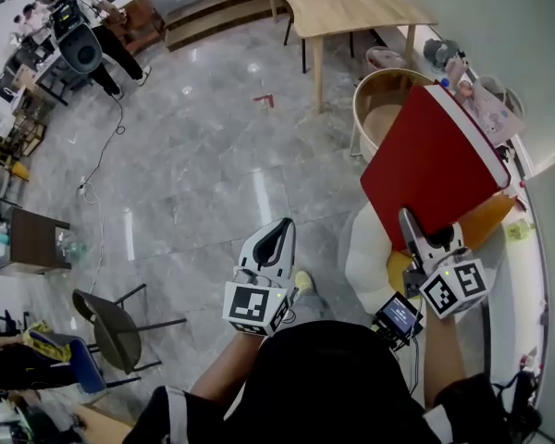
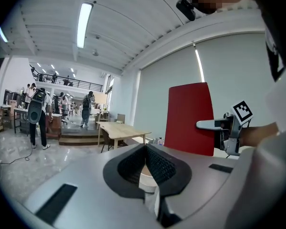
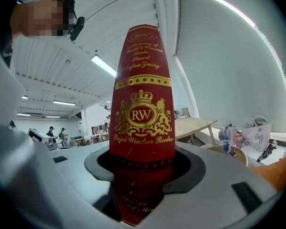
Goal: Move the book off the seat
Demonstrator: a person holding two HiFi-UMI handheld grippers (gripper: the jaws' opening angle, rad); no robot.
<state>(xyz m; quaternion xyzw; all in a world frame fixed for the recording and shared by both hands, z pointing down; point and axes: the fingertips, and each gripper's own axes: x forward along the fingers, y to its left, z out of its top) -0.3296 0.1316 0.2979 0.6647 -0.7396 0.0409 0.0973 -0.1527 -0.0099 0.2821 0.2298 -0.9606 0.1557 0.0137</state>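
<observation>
Head view: your left tool (image 1: 278, 230) sits low centre over the grey floor (image 1: 194, 155), jaws closed together w/ nothing in them. Your right tool (image 1: 410, 227) grips the lower edge of the red book (image 1: 435, 160). The book is up in the air, tilted, resting on nothing, its top corner overlapping a round wooden tub (image 1: 381, 109). A wooden surface (image 1: 347, 3) stands beyond.

Left tool view: pads (image 2: 157, 163) meet at the tips and the tool is empty. The book (image 2: 190, 118) stands upright off to the right, w/ your right tool (image 2: 214, 124) clamped on its side edge.

Right tool view: your right tool (image 3: 142, 163) has its jaws set wide, closed on the book's spine (image 3: 142, 109), which carries a gold "RW" crest and fills the gap. Small bottles (image 3: 227, 144) are at lower right.
</observation>
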